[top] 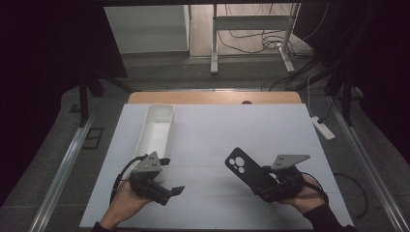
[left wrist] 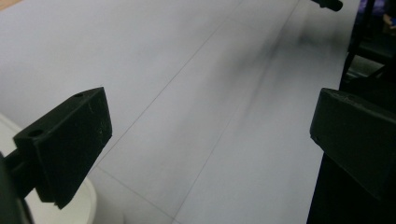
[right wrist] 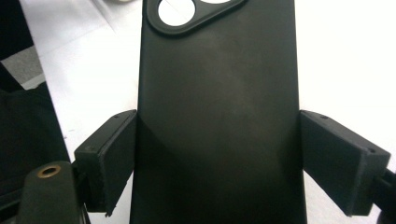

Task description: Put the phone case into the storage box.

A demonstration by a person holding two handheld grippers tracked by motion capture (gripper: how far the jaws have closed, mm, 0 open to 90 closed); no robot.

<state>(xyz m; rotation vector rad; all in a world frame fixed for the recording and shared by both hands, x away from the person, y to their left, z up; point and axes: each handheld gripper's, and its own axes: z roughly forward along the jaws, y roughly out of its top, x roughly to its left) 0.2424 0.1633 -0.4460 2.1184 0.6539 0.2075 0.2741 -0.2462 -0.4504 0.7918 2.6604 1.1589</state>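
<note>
Lab-type recording setup: white-covered table (top: pixel 241 135) fenced left and right by dark curtains (top: pixel 43 72), metal floor rails (top: pixel 63 169) along both its sides, loose cables (top: pixel 261 41) and a metal stand frame (top: pixel 251 24) behind it, power strip (top: pixel 323 128) at its right.

Dim room; grey floor (top: pixel 159 77); dark curtains (top: pixel 43 58)

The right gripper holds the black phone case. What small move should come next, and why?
Probably carry the black phone case leftward toward the white bin. The right gripper has its pads against both long edges of the case, so the grip looks firm. The bin sits open on the table's left side, and the left gripper is open with nothing between its jaws.
</note>
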